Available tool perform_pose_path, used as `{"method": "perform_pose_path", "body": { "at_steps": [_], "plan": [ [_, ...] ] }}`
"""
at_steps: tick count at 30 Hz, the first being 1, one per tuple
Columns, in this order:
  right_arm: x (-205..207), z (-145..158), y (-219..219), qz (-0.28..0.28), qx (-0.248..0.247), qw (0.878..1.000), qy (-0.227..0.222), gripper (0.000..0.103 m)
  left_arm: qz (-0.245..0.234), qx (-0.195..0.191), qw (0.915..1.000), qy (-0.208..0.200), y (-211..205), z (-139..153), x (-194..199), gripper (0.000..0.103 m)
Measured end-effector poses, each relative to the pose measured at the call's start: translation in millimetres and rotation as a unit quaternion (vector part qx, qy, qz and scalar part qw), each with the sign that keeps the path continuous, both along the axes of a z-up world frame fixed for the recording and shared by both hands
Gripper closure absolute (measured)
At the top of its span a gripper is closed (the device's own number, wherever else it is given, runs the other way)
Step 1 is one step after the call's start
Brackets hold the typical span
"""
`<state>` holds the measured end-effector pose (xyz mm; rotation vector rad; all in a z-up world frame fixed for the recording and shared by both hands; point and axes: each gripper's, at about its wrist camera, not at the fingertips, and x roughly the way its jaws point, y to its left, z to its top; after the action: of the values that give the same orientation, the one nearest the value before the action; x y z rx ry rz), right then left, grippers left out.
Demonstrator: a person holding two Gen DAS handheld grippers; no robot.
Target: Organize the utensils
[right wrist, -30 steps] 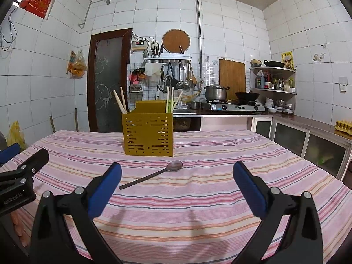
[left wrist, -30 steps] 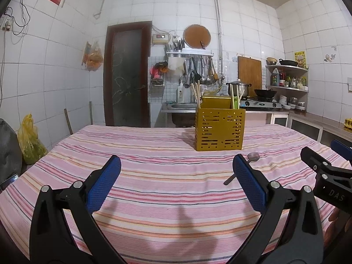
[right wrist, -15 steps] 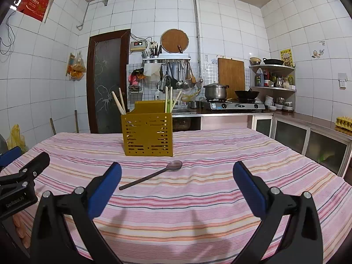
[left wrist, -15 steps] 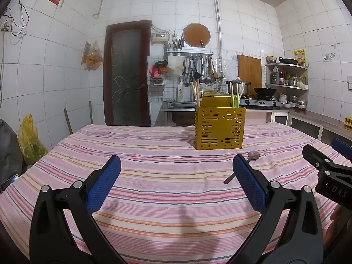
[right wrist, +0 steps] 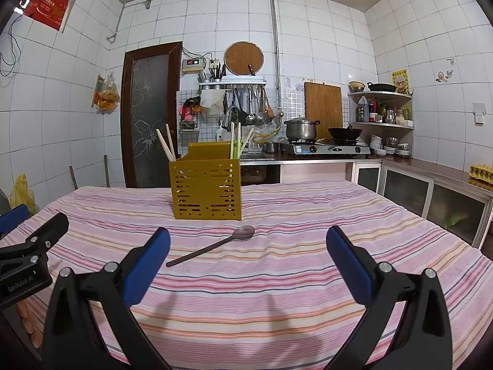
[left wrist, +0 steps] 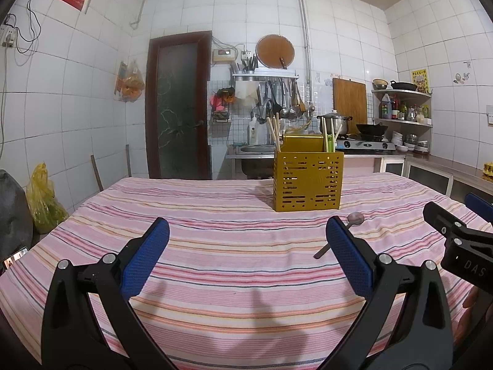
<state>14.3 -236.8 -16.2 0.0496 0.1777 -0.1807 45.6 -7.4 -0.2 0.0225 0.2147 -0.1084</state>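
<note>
Lying before the yellow perforated holder, the long-handled metal spoon warranted a mid-handle pinch; both grippers gaped empty.

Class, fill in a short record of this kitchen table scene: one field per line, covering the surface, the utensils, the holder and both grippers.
surface: table with striped pink cloth
loose utensil: spoon lying flat on the cloth, in front of the holder
holder: yellow perforated caddy, upright, chopsticks standing inside
left gripper: open, empty, above the cloth
right gripper: open, empty, spoon handle near its left finger
</note>
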Motion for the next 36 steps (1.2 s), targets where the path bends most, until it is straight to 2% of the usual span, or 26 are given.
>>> {"method": "perform_pose_path", "body": {
  "at_steps": [36],
  "plan": [
    [-0.7, 1.8, -4.0, -0.002, 0.0, 1.0, -0.002, 0.004, 0.003, 0.001, 1.0, 0.001, 0.9, 1.0, -0.6, 0.005]
  ]
}}
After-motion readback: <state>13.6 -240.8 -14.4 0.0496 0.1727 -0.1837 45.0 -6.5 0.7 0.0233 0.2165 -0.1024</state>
